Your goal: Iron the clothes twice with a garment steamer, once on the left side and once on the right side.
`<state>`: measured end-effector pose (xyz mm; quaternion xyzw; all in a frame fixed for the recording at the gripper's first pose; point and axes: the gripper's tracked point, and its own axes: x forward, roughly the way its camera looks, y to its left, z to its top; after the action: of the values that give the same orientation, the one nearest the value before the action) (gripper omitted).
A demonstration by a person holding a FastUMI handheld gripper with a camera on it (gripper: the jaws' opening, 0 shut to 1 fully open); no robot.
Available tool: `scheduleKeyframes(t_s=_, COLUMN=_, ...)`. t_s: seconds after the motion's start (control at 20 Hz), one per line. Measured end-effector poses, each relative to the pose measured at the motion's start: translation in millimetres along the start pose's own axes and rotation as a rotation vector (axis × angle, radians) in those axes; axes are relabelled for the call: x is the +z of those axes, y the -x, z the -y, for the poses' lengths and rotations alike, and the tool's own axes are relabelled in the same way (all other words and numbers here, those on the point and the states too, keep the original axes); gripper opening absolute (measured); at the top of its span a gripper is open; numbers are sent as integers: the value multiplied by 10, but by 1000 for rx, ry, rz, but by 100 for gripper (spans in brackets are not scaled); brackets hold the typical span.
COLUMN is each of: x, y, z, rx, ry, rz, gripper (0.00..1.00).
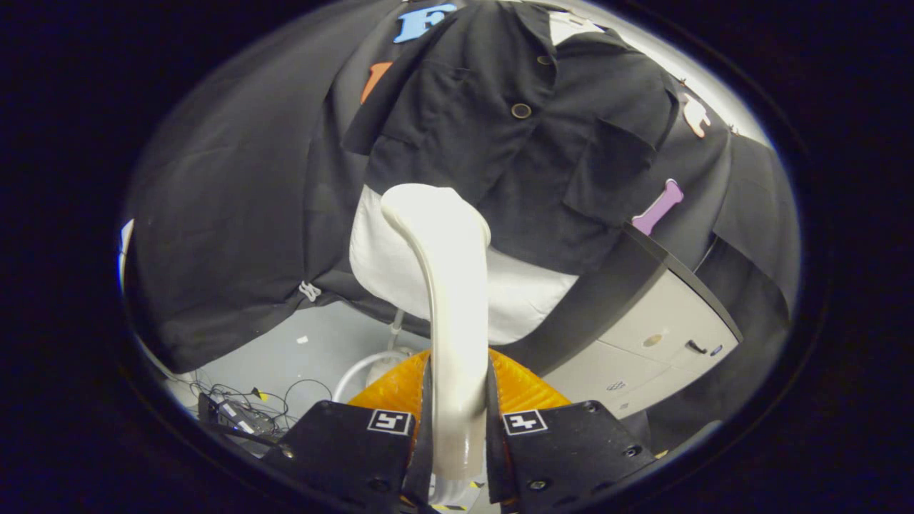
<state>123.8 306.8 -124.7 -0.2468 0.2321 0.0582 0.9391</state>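
Gripper view. The tongs [457, 421] are closed on the handle of the garment steamer [448, 285]: both fingers [423, 421] press against the pale, curved handle, one on each side, near its lower end. The handle rises from between the fingers and bends over at the top into the steamer head, which faces the clothes just beyond it.

The clothes are a dark short-sleeved shirt [514, 143] with round buttons and chest pockets, worn over a white form [514, 293] whose bare lower part shows below the shirt's hem. The steamer head stands against the hem zone on the side of the shirt that lies to the left of the button line in this view; whether it touches the cloth cannot be told, and no steam can be made out.

A pale hose [357, 368] loops over the floor [300, 350] below, near a tangle of cables [243, 410]. A light cabinet with drawers [657, 343] stands beside the form.

Progress, as a judgement: the steamer is in hand and brought up to the garment, so the pick-up is done. The low position of the head suggests one end of a pass on one side. How many passes are complete cannot be read from the cloth; at least the other side appears to remain.
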Motion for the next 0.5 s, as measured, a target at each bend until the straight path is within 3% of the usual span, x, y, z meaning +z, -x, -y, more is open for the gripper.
scheduleKeyframes(t_s=0.5, x=-181, y=321, z=929, rx=-42, ry=-138, rz=-34, gripper=33)
